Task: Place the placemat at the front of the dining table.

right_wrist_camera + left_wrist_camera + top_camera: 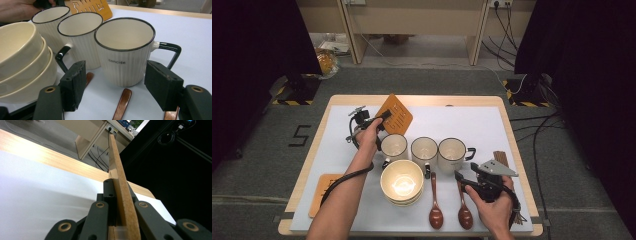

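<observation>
Clamping the wooden trivet (pixel 395 115), left tongs (pixel 384 116); right tongs (pixel 113 85) gape before mug (pixel 125 50).

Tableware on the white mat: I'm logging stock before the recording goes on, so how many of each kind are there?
Mugs: 3
Stacked bowls: 3
Wooden spoons: 2
Wooden trivets: 2, one clamped in the left gripper at, one at the table's near left edge
Chopstick bundle: 1
Total: 11

High view looks down the table (pixel 462 117); the gripper views sit low (both share it).
</observation>
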`<state>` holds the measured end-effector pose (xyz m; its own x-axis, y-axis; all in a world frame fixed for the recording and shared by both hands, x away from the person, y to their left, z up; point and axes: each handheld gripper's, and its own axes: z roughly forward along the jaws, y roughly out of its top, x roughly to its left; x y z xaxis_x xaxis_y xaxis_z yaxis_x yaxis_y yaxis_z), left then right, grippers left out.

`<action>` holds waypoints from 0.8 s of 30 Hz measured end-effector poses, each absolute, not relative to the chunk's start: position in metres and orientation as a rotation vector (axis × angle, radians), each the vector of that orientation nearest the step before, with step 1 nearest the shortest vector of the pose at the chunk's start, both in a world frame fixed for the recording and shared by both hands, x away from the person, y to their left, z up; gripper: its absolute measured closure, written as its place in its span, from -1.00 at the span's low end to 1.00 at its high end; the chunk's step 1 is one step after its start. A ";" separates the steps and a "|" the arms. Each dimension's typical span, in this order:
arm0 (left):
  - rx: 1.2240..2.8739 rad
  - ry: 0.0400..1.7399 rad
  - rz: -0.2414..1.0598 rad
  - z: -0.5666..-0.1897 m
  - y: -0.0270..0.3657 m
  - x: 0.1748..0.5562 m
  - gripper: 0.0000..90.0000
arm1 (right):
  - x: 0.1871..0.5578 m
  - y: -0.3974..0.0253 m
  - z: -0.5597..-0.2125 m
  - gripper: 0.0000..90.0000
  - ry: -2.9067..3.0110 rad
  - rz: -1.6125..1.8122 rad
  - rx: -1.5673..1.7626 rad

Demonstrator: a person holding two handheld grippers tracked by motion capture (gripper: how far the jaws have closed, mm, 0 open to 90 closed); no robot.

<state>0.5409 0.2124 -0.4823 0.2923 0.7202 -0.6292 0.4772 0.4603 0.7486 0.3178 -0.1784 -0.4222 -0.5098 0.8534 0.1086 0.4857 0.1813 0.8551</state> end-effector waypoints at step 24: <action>1.405 1.447 0.349 -0.493 0.223 0.542 0.05 | 0.319 -0.176 -0.426 -0.24 2.081 1.255 1.263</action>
<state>0.5421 0.2231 -0.4927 0.2284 0.8594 -0.4575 0.5560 0.2706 0.7859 0.3189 -0.1762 -0.4259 -0.5115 0.8525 0.1076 0.4931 0.1886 0.8493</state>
